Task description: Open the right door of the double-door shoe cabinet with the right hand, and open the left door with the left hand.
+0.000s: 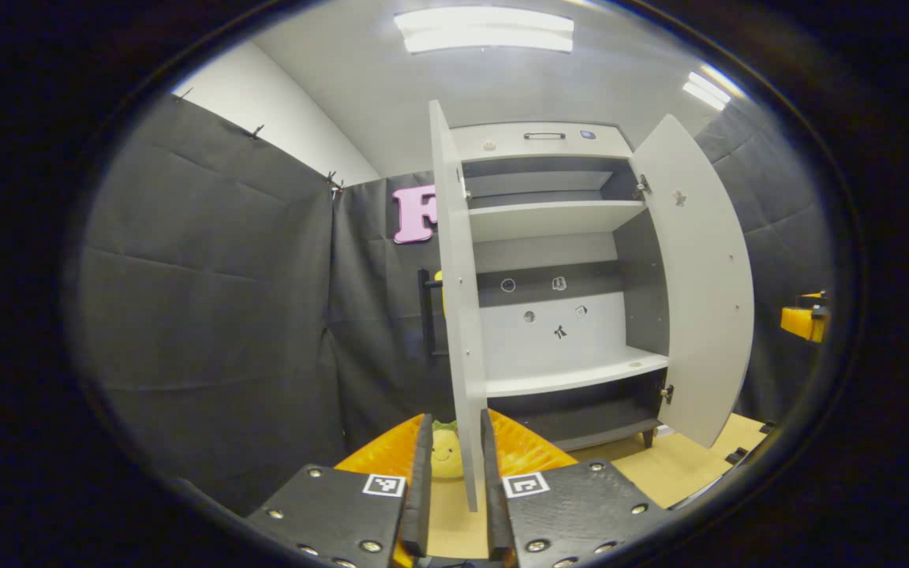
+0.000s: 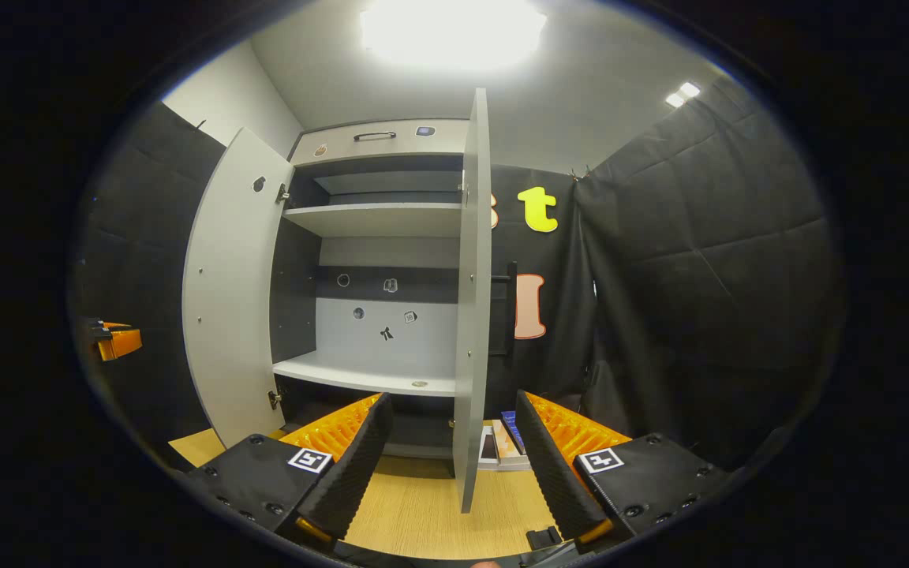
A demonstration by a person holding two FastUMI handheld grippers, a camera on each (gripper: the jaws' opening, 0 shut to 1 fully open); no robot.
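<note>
The left gripper (image 1: 454,473) is nearly closed, its fingers flanking the edge-on, tall light-grey left door (image 1: 454,315), contact uncertain. The right gripper (image 2: 450,465) gapes wide, holding nothing; the matching right door (image 2: 472,315) stands vertically dead ahead between its fingers.

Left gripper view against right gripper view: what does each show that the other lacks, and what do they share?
Left gripper view: the left door stands edge-on between the narrowly spread fingers of the left gripper, with a yellow plush toy on the floor behind it. Right gripper view: the right door stands edge-on between the wide-open fingers of the right gripper, which do not touch it, and flat boxes lie on the floor. Shared: the shoe cabinet with both doors swung open, its shelves, and the stickers on its back panel.
</note>
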